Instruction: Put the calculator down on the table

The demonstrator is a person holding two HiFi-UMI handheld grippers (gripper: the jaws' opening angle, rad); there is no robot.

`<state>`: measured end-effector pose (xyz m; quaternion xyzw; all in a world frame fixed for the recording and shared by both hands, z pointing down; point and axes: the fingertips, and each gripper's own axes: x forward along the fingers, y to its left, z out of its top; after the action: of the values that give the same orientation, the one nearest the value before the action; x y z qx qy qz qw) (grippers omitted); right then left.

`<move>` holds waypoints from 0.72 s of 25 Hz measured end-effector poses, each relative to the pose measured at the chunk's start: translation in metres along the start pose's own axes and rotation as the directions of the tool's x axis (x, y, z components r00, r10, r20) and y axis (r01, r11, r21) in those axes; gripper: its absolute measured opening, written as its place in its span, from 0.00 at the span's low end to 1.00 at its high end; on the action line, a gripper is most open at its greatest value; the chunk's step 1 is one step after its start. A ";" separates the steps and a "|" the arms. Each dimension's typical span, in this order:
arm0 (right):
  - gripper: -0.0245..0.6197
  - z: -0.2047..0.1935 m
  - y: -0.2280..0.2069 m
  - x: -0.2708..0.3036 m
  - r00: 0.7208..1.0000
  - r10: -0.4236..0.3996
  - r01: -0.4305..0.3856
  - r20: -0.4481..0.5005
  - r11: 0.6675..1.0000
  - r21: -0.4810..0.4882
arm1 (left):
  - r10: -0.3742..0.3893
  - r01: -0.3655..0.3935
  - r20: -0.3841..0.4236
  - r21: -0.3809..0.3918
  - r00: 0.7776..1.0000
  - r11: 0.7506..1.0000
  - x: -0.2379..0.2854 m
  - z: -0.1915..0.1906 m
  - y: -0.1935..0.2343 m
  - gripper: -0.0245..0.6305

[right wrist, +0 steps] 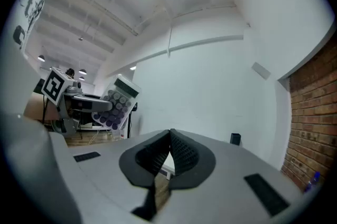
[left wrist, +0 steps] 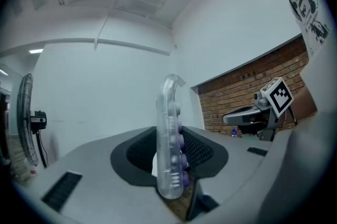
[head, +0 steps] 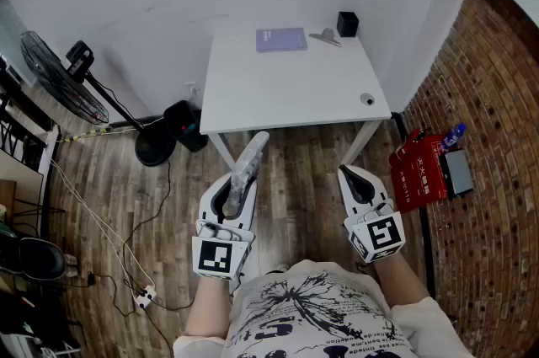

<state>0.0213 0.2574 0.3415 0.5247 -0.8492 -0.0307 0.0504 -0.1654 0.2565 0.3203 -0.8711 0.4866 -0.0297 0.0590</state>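
While the left gripper clamps the calculator edge-on, its top sticking out toward the table, the lower end is hidden between pads; right gripper closed, empty.

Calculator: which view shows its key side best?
The right gripper view: the calculator faces that camera, so its display and purple keys show. The left gripper view shows it edge-on, clamped in the left gripper's jaws. The head view shows a pale slab, keys unclear.
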 end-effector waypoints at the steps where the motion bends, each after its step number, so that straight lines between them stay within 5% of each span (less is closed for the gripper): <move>1: 0.06 -0.001 0.001 0.000 1.000 0.003 -0.003 0.000 1.000 -0.006 | 0.001 -0.001 0.008 -0.008 1.000 1.000 0.000 0.001 0.000 0.26; 12: 0.06 -0.002 0.023 0.010 1.000 -0.016 0.016 -0.023 1.000 0.000 | -0.038 0.039 0.021 -0.036 0.999 0.999 -0.010 -0.002 0.020 0.26; 18: 0.06 -0.018 0.037 0.019 0.997 -0.060 0.065 -0.045 0.993 0.101 | -0.070 0.073 0.037 -0.061 0.997 0.995 -0.016 -0.012 0.033 0.26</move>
<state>-0.0176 0.2567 0.3644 0.5534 -0.8316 0.0224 0.0405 -0.2027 0.2522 0.3276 -0.8898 0.4547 -0.0014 0.0390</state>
